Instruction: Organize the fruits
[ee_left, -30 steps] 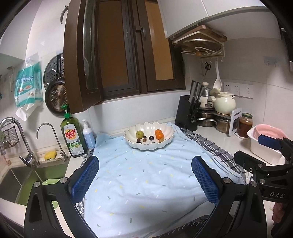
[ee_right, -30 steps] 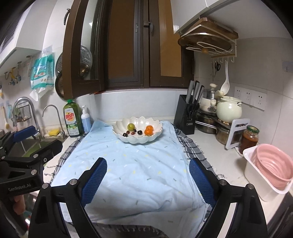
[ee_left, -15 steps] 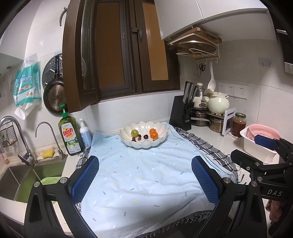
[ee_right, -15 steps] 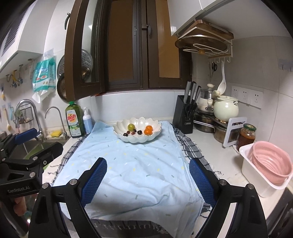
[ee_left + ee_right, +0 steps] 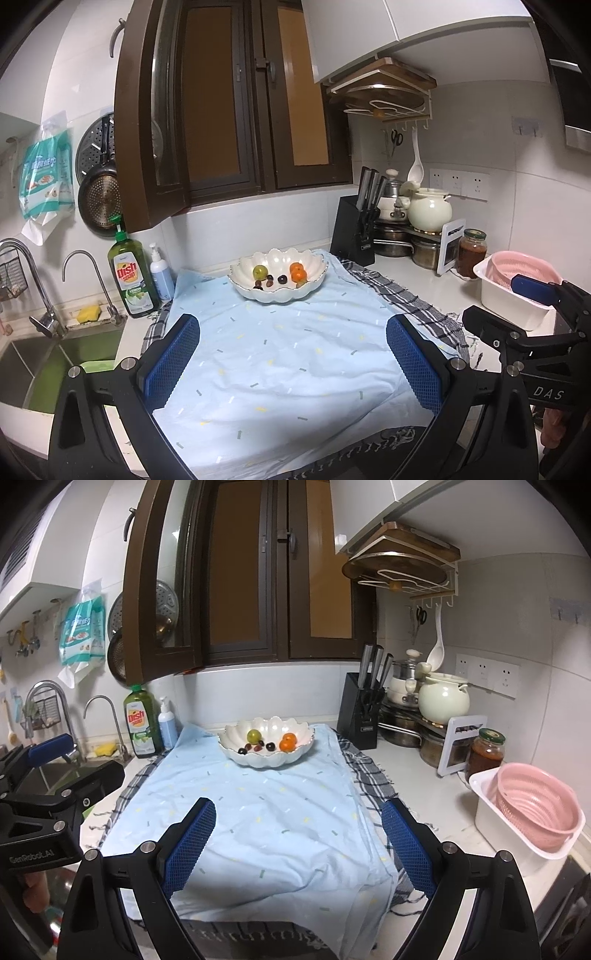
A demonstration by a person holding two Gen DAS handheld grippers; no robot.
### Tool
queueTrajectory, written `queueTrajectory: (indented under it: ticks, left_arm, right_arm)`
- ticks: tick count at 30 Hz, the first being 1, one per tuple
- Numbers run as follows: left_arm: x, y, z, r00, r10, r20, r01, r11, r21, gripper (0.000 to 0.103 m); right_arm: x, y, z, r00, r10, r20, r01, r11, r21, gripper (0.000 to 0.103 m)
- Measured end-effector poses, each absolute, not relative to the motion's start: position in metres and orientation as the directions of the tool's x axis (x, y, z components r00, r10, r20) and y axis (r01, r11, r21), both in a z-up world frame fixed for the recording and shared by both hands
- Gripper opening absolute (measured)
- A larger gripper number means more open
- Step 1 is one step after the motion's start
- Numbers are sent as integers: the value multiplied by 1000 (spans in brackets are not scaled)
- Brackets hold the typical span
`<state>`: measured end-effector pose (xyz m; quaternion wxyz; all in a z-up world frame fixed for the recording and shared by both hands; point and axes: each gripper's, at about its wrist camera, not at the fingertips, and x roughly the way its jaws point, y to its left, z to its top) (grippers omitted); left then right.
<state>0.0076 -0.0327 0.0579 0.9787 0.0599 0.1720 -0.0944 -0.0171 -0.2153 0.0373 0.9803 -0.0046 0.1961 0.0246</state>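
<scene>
Kitchen counter, both wrist views. The largest item before you is the light-blue cloth (image 5: 295, 354), spread over a grey checked cloth (image 5: 413, 302) whose edges show on both sides. At the far end of the blue cloth stands the white scalloped bowl (image 5: 277, 291), well apart from both of your grippers. Right of the cloths, a white tub (image 5: 517, 853) holds a pink colander (image 5: 535, 808). A black knife block (image 5: 360, 712) and a cream pot (image 5: 443, 701) stand against the back wall; a green dish-soap bottle (image 5: 133, 277) stands near the sink (image 5: 22, 365) on the left.

Your left gripper (image 5: 291, 365) hovers over the near part of the blue cloth, jaws spread wide with nothing between the blue pads (image 5: 171, 362). Your right gripper (image 5: 297, 845) is likewise released and empty, its pads (image 5: 192, 842) standing wide over the same cloth.

The fruits all lie inside the bowl: 1 green fruit (image 5: 260, 272) at the left, 2 orange fruits (image 5: 298, 272) touching each other at the right, and several small dark fruits (image 5: 282, 279) between them. The exact count of the dark ones cannot be read.
</scene>
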Motion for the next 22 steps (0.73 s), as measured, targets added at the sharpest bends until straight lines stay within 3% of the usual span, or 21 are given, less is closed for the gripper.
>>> queueTrajectory:
  ticks: [22]
  left_arm:
    - [8,-37,56,918,-170,-358,211,974,79,103]
  right_arm:
    - [-11,-217,37,917,51,-396,-56,998,0,92]
